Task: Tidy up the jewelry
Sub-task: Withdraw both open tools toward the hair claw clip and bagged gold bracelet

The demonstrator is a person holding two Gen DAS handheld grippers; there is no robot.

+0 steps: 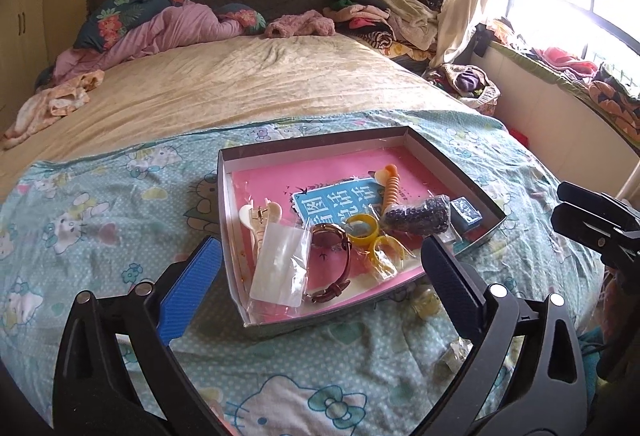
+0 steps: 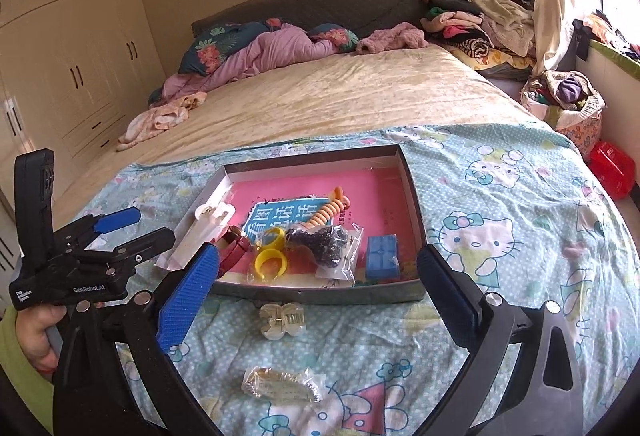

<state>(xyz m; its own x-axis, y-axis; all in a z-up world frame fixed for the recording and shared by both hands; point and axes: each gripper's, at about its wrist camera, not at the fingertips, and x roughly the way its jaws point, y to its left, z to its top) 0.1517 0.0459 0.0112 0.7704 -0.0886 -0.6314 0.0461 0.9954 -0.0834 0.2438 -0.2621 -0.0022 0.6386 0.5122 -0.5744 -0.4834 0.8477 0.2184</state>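
A shallow dark box (image 1: pixel 320 140) (image 2: pixel 316 294) with a pink liner lies on the Hello Kitty sheet. In it are a cream hair claw (image 1: pixel 260 216), a clear plastic bag (image 1: pixel 280 268), a brown-strap watch (image 1: pixel 332 248), yellow rings (image 2: pixel 270 254), an orange spiral tie (image 2: pixel 328 210), a bag of dark beads (image 2: pixel 324 240) and a blue case (image 2: pixel 383 256). A clear hair claw (image 2: pixel 282 320) and a bagged gold bracelet (image 2: pixel 282 384) lie on the sheet in front of the box. My left gripper (image 1: pixel 320 268) is open over the box's near edge. My right gripper (image 2: pixel 316 272) is open above the clear claw.
The bed (image 1: pixel 224 84) stretches behind the box with a pink quilt and pillows (image 2: pixel 260 52) at the head. Piled clothes (image 1: pixel 384 16) and a basket (image 2: pixel 568 100) stand at the right by the window. A wardrobe (image 2: pixel 72 48) is at the left.
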